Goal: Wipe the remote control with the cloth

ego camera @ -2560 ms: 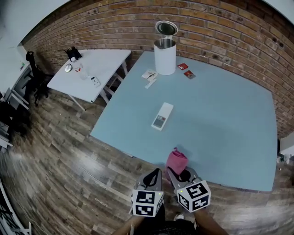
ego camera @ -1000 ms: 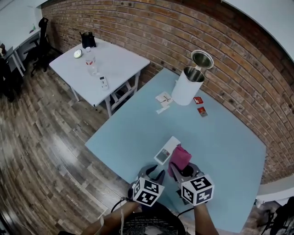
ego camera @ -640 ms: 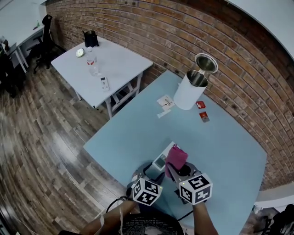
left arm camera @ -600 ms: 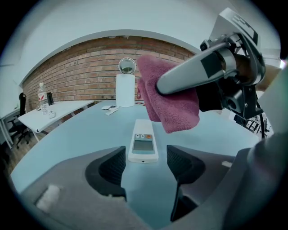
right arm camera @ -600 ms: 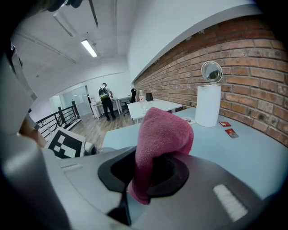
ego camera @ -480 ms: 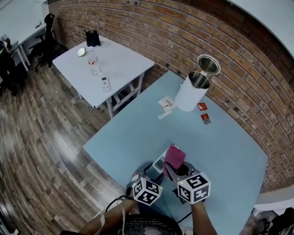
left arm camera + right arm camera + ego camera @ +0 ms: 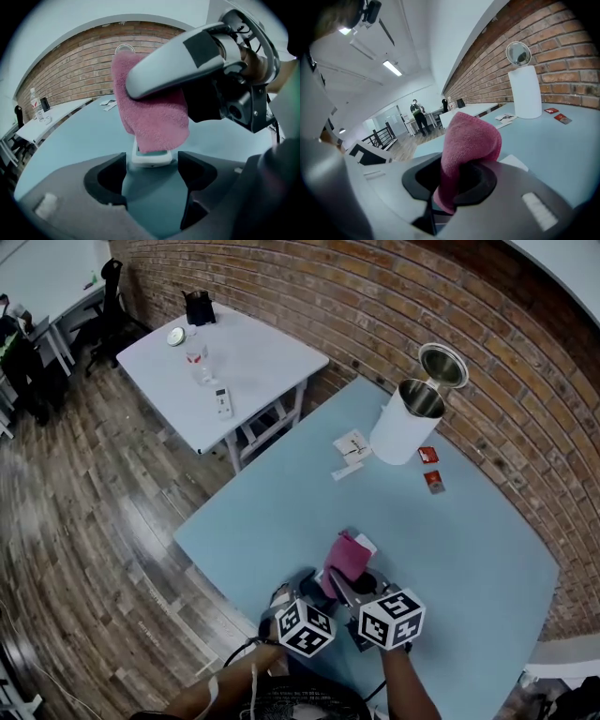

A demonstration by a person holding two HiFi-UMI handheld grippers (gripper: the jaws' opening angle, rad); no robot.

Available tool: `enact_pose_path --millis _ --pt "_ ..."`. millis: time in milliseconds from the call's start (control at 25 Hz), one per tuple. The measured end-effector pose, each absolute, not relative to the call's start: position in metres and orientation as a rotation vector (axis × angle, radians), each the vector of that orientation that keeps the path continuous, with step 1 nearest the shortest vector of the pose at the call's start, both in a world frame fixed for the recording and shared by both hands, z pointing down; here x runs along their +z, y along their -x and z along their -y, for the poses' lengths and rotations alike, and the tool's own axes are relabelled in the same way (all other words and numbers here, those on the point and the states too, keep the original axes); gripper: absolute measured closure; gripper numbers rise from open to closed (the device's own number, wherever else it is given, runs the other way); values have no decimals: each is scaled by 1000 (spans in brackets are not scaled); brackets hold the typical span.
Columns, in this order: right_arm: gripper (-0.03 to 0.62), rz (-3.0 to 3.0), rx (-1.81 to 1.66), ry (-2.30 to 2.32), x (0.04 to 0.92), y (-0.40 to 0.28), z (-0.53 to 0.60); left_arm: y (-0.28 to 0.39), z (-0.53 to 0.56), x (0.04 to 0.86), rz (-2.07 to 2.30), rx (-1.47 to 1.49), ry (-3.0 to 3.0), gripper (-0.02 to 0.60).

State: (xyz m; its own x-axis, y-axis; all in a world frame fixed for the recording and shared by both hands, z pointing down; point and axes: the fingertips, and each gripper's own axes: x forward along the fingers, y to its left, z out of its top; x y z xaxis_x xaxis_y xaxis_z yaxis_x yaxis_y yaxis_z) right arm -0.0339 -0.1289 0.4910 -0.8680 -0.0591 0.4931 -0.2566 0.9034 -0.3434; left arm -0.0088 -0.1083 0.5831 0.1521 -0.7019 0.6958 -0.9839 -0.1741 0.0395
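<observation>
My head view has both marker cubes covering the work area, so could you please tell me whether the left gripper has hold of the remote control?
Observer: No. In the left gripper view the left gripper is opening, and the remote control lies on the table at the mouth of its jaws, touching neither pad.
Operator: Thank you. Is the cloth secure?
Observer: Yes. The right gripper view shows the right gripper shut on the cloth, with a fold standing up out of its jaws.
Operator: And where does it hang?
Observer: In the left gripper view its lower edge drapes over the remote's far part. I cannot tell whether it touches.
</observation>
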Motion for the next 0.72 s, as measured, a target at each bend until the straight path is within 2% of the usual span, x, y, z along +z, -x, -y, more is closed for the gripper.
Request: enact_pose_path --millis 240,560,720 --pt "526 2603 650 -179 509 39 126 7 109 584 1598 764 -1952 232" --pt "526 2587 667 -173 528 38 130 1 106 583 1531 772 -1988 327" --pt "526 2597 677 -176 529 38 133 5 104 584 1483 797 -2019 333"
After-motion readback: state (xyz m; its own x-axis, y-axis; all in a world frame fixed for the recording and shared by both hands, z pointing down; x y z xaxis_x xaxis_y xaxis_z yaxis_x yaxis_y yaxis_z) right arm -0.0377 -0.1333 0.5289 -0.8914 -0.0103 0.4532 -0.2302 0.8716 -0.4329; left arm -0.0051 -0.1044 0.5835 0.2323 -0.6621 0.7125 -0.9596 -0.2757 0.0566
